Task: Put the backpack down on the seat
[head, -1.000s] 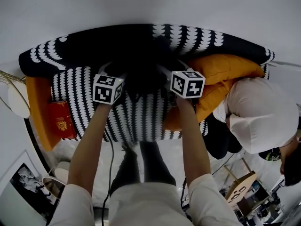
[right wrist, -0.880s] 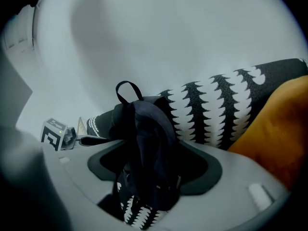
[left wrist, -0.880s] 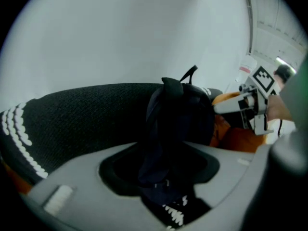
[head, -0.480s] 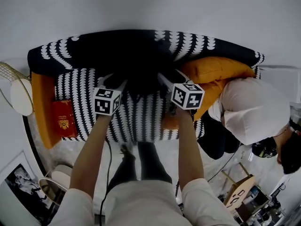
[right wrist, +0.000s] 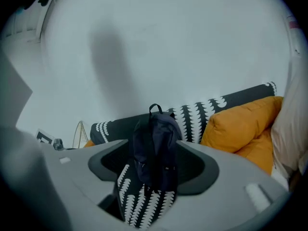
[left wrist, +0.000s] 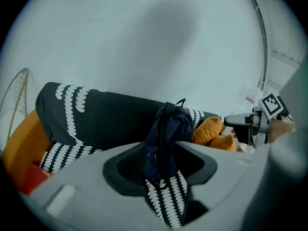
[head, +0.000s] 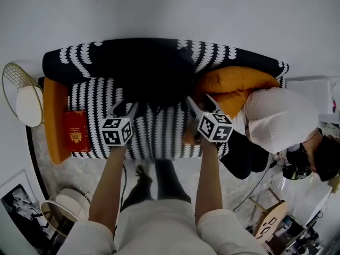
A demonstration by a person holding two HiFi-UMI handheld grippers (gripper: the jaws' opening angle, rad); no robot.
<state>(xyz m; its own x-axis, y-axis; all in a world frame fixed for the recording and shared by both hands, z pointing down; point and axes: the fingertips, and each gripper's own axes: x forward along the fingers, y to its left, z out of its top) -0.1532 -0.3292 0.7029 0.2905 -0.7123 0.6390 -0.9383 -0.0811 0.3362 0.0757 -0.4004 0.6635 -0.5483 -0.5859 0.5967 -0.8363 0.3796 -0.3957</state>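
Hovering short of the seat's front edge:

- Left gripper [head: 124, 109]: jaws apart, having just been closing a little, with nothing between them.
- Right gripper [head: 201, 104]: jaws apart and empty.
- Seat [head: 90, 102]: striped cover, carrying the backpack.
- Backpack [head: 159, 76]: dark and soft. It stands upright at mid-seat with its back against the backrest [head: 85, 62], clear of both pairs of jaws. The task looks done.

Risks, as judged:
- The soft bag could slump forward or topple sideways, since only the backrest props it.
- A loose strap could snag a jaw if either gripper goes back in.

Room:
- Left of the bag the seat is bare as far as a red box [head: 74, 133].
- The front edge is open for drawing back.
- On the right it is crowded: orange cushions [head: 234, 81] lie just beside the bag.
- A second person [head: 279, 121] sits near the right gripper, so a swing that way could hit them.
- A wire table [head: 21, 92] stands past the left end, well apart.
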